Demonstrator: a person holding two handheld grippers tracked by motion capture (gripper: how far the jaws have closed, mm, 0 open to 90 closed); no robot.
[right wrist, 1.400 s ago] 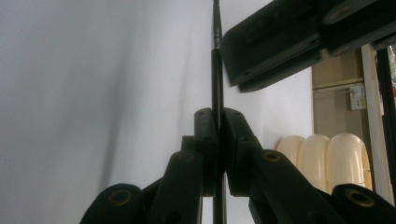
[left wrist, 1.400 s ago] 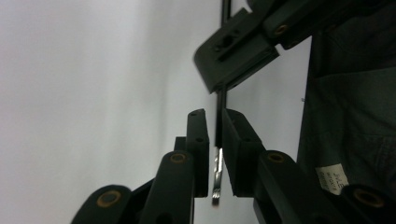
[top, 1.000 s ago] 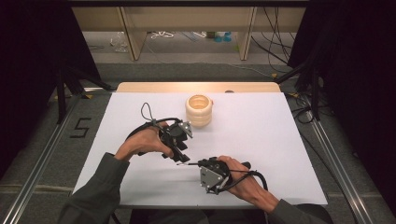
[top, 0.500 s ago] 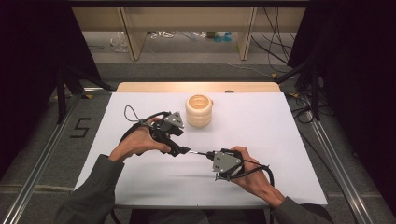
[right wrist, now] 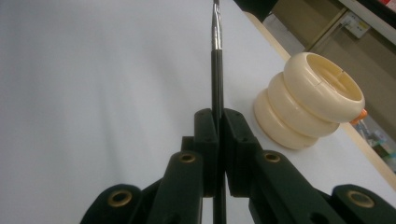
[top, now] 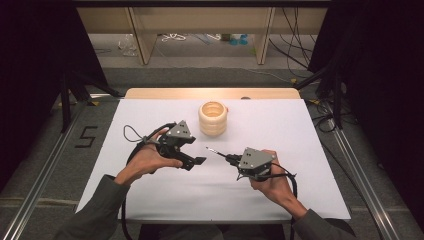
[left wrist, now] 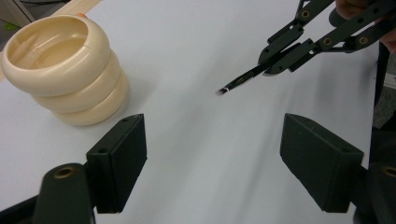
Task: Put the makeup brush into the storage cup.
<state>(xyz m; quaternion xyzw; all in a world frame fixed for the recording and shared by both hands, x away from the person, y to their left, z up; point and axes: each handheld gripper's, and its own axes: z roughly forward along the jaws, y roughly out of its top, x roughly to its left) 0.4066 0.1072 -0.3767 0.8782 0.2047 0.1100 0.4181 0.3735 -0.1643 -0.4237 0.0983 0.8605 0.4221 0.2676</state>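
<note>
The left gripper (top: 199, 161) has just opened off the pen (top: 216, 151); the right gripper (top: 231, 158) clamps this light, stiff, slippery rod mid-shaft, mid-desk

The thin black stick (right wrist: 215, 70) runs off the top edge in the right gripper view, so its tip is cut off there — and in the left gripper view that tip (left wrist: 223, 90) is blurred, too smeared to make out.

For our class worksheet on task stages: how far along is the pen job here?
Done: the right gripper alone clamps the thin black pen; the left gripper, jaws just opened, holds nothing. In hand: pen held above the table. Seemingly left: dropping it into the cream ringed holder, which looks empty.
</note>
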